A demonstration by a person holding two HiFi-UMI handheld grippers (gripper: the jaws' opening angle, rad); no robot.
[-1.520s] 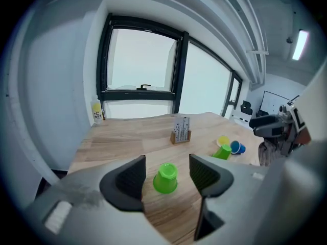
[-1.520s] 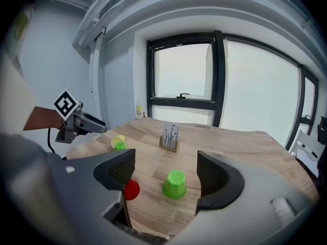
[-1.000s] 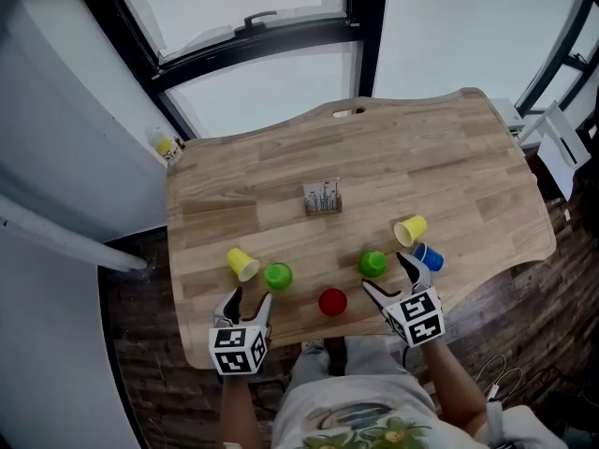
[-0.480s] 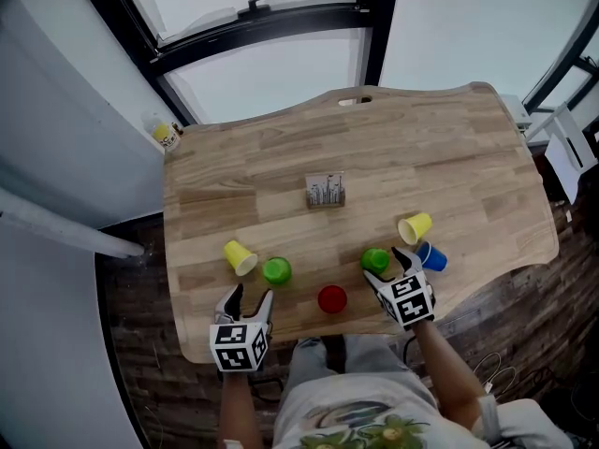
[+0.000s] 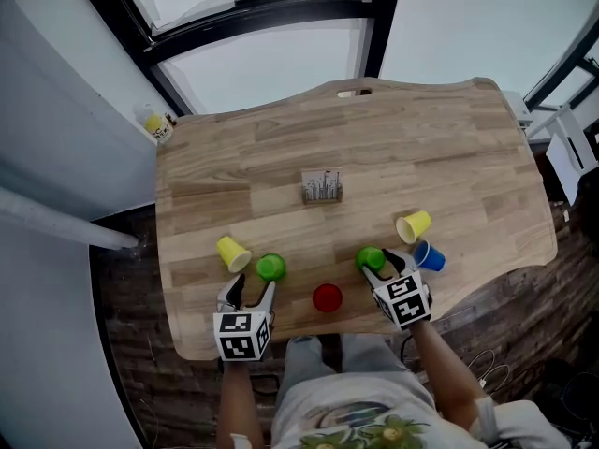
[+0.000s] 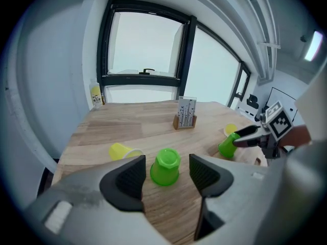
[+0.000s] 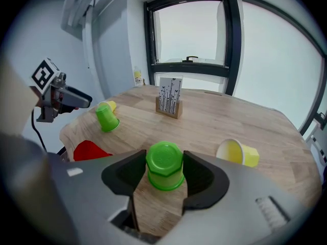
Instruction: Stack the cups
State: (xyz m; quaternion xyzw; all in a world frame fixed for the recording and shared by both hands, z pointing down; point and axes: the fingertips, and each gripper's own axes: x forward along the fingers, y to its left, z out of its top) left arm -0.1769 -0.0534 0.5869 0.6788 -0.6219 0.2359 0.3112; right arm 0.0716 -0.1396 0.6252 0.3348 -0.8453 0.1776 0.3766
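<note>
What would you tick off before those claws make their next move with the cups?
1. Jaws of the right gripper have just been closing; both pads look to touch the right green cup: ok.
2. That cup upside down and centred between the jaws: ok.
3. The left gripper open, the left green cup in line with its jaws, untouched: ok.
4. The yellow cup lying on its side, apart from the right gripper: ok.
5. Grip firm enough to lift: cannot tell.
</note>
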